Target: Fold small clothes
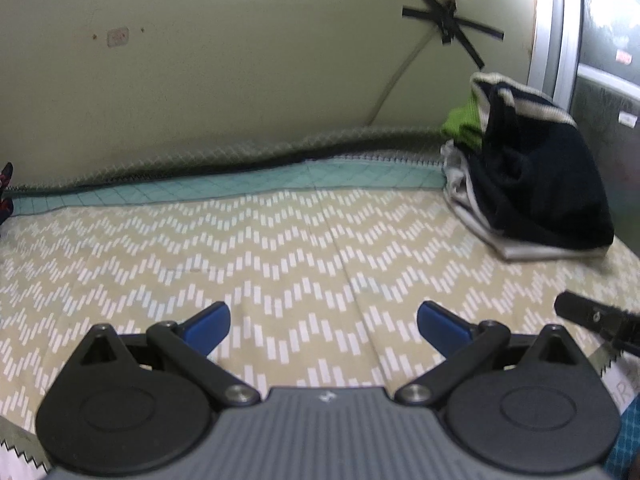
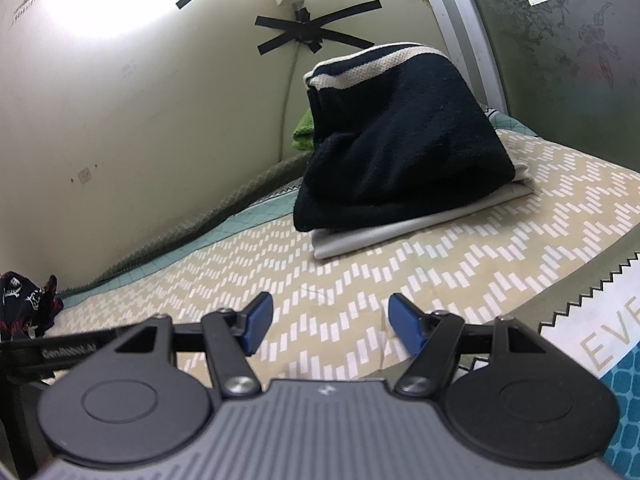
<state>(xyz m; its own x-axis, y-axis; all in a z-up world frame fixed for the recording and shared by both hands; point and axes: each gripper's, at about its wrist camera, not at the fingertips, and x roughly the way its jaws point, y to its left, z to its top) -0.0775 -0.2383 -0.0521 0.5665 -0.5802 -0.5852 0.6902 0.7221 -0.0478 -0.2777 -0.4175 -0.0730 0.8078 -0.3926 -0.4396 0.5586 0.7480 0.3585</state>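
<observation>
A pile of folded clothes stands at the back right of the bed: a dark navy knit with a cream stripe [image 1: 532,168] [image 2: 400,136] lies on top of a grey garment [image 1: 480,216] [image 2: 380,232], with a green piece [image 1: 464,120] [image 2: 304,128] behind it. A crumpled black garment with red and white print [image 2: 24,300] [image 1: 6,188] lies at the far left by the wall. My left gripper [image 1: 324,328] is open over the patterned sheet, nothing between its blue pads. My right gripper [image 2: 330,326] is open too, empty, short of the pile.
The bed is covered by a beige sheet with white zigzag dashes [image 1: 240,248] [image 2: 440,272], teal quilt [image 1: 240,188] along the wall. Part of the other gripper [image 1: 592,316] [image 2: 60,352] shows in each view. A wall with taped cable [image 2: 308,32] and a glass panel [image 2: 560,40] bound the corner.
</observation>
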